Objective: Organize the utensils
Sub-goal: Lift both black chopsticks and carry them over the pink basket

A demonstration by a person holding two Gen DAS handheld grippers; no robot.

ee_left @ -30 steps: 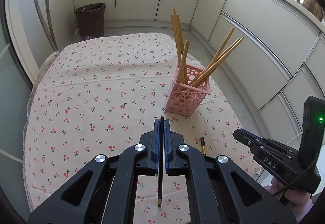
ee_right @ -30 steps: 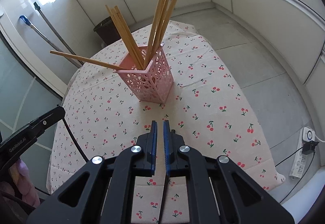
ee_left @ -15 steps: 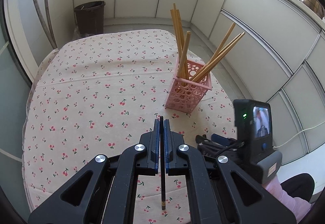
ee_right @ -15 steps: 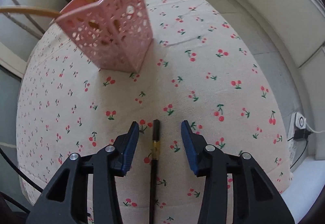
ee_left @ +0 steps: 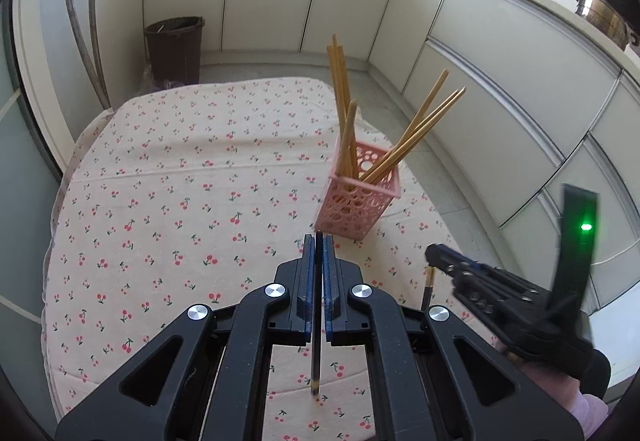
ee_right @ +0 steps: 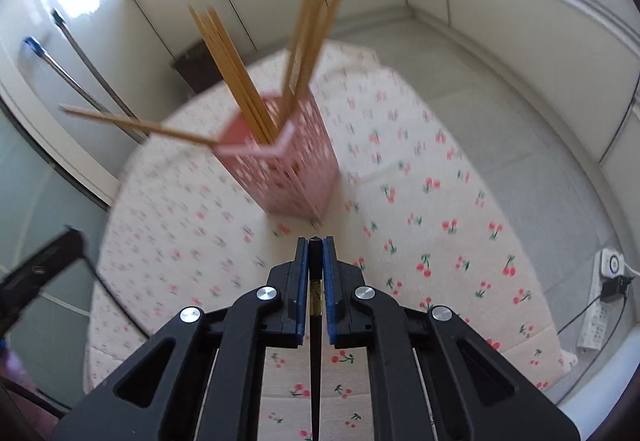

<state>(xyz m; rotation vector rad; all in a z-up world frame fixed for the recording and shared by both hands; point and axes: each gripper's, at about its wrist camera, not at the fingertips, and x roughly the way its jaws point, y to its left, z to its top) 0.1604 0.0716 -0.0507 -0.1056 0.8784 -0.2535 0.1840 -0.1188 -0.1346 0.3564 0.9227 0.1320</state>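
Note:
A pink perforated holder (ee_left: 358, 199) with several wooden chopsticks (ee_left: 342, 97) stands on the cherry-print tablecloth (ee_left: 180, 181); it also shows in the right wrist view (ee_right: 288, 165). My left gripper (ee_left: 319, 241) is shut on a black chopstick (ee_left: 316, 357), held just short of the holder. My right gripper (ee_right: 316, 241) is shut on another black chopstick (ee_right: 316, 341) with a gold band, lifted above the cloth near the holder. The right gripper (ee_left: 436, 255) also shows in the left wrist view at the table's right edge, with its chopstick (ee_left: 428, 287) hanging below.
A brown bin (ee_left: 174, 47) stands on the floor beyond the table. White cabinets (ee_left: 500, 81) curve along the right. Mop handles (ee_left: 82, 33) lean at the left. A power strip (ee_right: 604, 305) lies on the floor to the right.
My right gripper has shut on the black chopstick that lay between its open fingers and has lifted it off the cloth. The left gripper has kept hold of its chopstick.

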